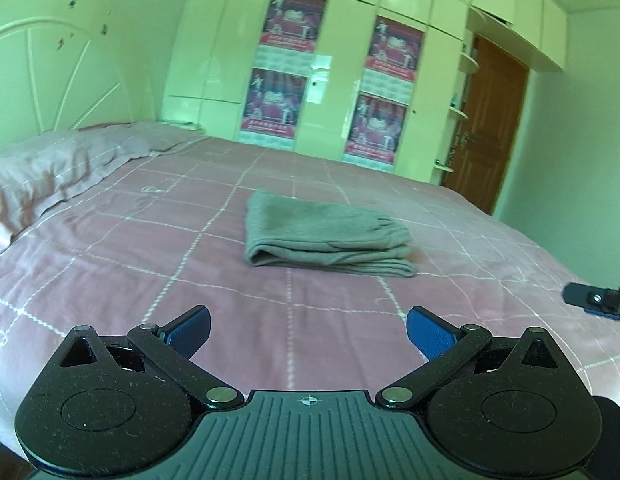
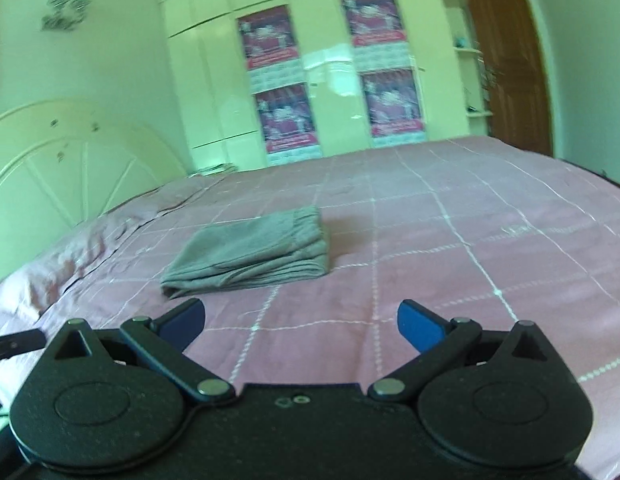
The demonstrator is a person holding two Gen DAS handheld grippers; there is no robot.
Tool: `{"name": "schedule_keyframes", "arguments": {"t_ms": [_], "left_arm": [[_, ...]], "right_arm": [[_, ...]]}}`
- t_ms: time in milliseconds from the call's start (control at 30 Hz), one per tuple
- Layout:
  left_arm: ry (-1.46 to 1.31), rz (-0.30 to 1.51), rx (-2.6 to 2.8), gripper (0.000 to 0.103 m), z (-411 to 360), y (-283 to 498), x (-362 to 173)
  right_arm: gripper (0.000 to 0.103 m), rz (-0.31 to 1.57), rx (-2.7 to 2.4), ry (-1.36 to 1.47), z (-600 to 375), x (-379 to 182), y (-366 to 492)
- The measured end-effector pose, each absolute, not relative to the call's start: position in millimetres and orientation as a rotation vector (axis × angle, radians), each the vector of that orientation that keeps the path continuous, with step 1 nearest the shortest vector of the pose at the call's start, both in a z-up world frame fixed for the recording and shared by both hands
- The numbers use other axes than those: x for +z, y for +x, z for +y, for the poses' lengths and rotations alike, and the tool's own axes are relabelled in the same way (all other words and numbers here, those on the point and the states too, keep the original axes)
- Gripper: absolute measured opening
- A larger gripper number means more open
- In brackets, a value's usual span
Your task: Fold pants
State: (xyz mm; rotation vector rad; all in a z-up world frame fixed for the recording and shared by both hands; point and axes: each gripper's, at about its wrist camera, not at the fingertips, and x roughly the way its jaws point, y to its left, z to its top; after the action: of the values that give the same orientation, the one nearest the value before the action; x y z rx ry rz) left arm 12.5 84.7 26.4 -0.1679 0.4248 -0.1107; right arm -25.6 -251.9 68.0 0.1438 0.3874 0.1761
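Pants [image 1: 325, 234]: grey, soft knit or fleece-like cloth, folded into a compact rectangular stack of several layers; lies near the middle of the bed, well apart from both tongs.
Left gripper [image 1: 308, 330]: tongs spread wide, nothing between them; blue ribbed pads on black linkage arms; hangs above the near edge of the bed, pointed at the stack.
Right gripper [image 2: 302, 322]: tongs likewise spread and empty; same blue pads, black pivots with metal pins; above the near edge, the stack ahead and to its left.
Why so held: judged, both sets are clear of the cloth because the folding looks finished; no leg or waistband hangs loose for either to pinch.
Stack detail: gathered elastic waistband on top at the stack's right end; rounded fold along its left end; layer edges face the near edge, roughly aligned, lowest layer jutting out slightly.
Bed [image 1: 110, 264]: pink quilted cover with a white stitched grid, mostly flat, light creases; gives a soft, level base, so the stack sits without sliding.
Pillow [image 1: 42, 176]: same pink cloth, rumpled, at the left, headboard end.
Beyond: glossy pale wardrobe [image 1: 349, 52] with posters across the far edge; brown door [image 1: 489, 124] toward the far right corner.
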Motion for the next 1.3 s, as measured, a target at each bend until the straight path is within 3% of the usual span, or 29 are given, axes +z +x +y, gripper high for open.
{"name": "schedule_keyframes", "arguments": {"t_ms": [633, 1300], "left_arm": [[-0.089, 0.392, -0.156, 0.103, 53.2, -5.0, 42.5], [-0.007, 0.336, -0.109, 0.103, 22.8, -18.1, 54.5]], "right_arm": [[0.097, 0.266, 0.240, -0.012, -206.3, 82.9, -45.0], [0.097, 0.339, 0.207, 0.009, -217.5, 78.9, -37.6]]}}
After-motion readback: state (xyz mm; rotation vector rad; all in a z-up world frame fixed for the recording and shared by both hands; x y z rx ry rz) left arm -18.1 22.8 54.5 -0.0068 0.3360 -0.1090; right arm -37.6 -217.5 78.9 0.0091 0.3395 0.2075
